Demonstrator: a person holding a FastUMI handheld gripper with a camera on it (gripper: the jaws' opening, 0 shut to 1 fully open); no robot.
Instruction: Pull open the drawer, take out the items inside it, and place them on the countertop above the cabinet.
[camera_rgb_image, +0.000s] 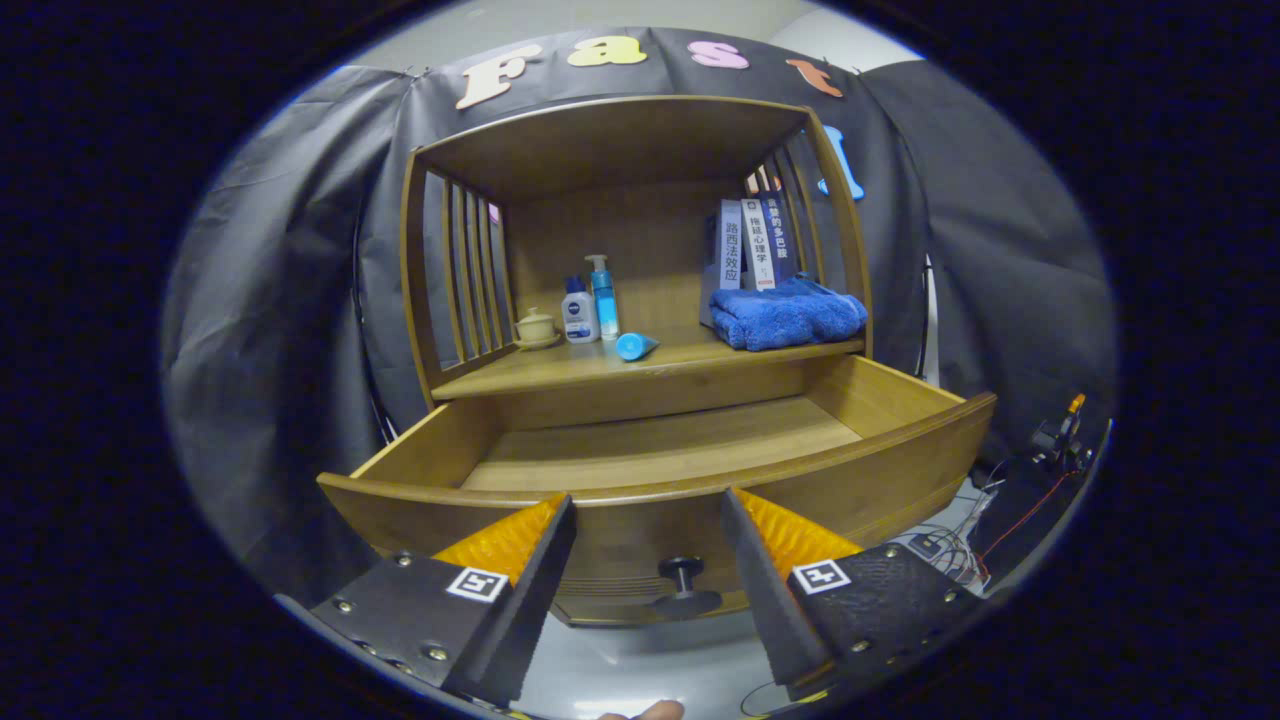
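In the gripper view, the gripper (648, 505) is spread wide and holds nothing, its fingers flanking the knob (684, 585) of the pulled-out drawer (870, 470). The drawer's front wall hides its near floor; the visible floor looks bare. On the countertop (560, 375) stand bottles (590, 305), a blue tube (634, 346), towel (788, 312) and books (750, 245).

The drawer (660, 450) stands pulled out, its bare floor open from above. On the counter (560, 375) above, bottles (590, 305) and a tube (635, 346) crowd 11 o'clock, a folded towel (785, 315) blocks 1 o'clock; free boards lie between. The gripper (650, 505) is spread apart, the knob (685, 580) between its fingers.
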